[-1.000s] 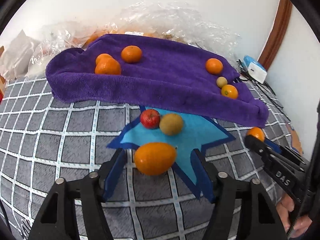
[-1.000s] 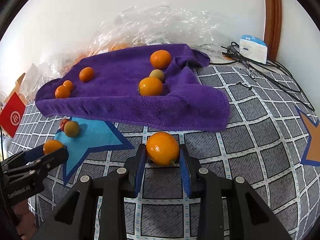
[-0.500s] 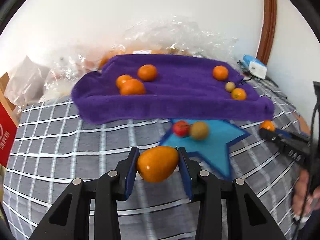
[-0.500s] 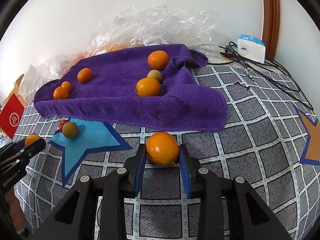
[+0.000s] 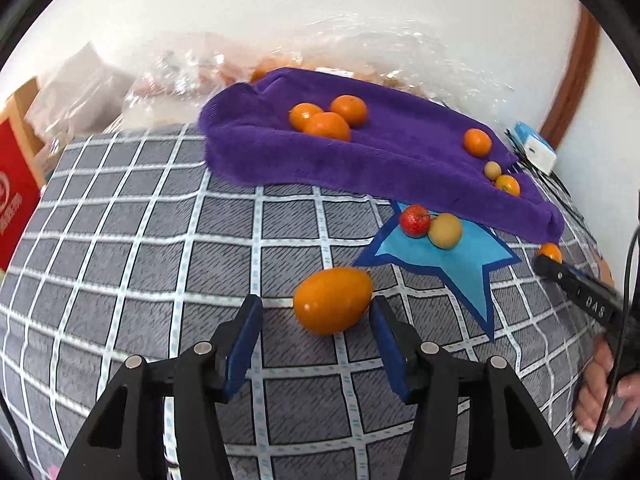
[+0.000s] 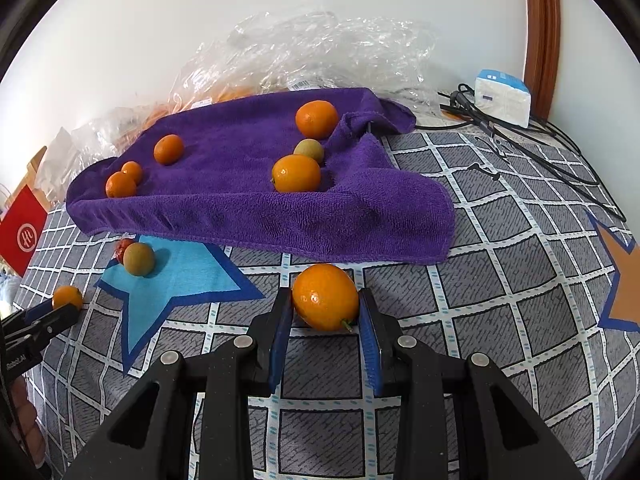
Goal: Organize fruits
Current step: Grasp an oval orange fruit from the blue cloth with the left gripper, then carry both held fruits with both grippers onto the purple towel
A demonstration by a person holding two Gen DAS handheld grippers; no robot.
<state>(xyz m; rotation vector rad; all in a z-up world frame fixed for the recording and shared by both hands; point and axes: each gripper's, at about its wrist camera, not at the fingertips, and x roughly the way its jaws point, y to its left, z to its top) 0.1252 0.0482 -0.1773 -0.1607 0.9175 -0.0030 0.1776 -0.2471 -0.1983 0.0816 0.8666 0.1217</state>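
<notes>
My left gripper (image 5: 316, 312) is open; an oval orange (image 5: 332, 300) lies on the checked cloth between its blue pads, with gaps on both sides, just left of the blue star patch (image 5: 452, 256). A red apple (image 5: 415, 221) and a tan fruit (image 5: 445, 230) rest on the star. My right gripper (image 6: 325, 308) is shut on another orange (image 6: 325, 297), near the purple towel's (image 6: 240, 200) front edge. Several oranges and a tan fruit (image 6: 309, 149) lie on the towel. The left gripper (image 6: 60, 312) also shows in the right wrist view.
Crumpled clear plastic bags (image 6: 320, 52) lie behind the towel by the wall. A red box (image 5: 14, 196) stands at the left. A white charger (image 6: 502, 96) with black cables sits at the back right. An orange star patch (image 6: 624, 280) is at the right.
My left gripper closed on the oval orange, carried it left off the blue star, then opened; the orange now rests on the cloth. The right gripper keeps hold of its orange.
</notes>
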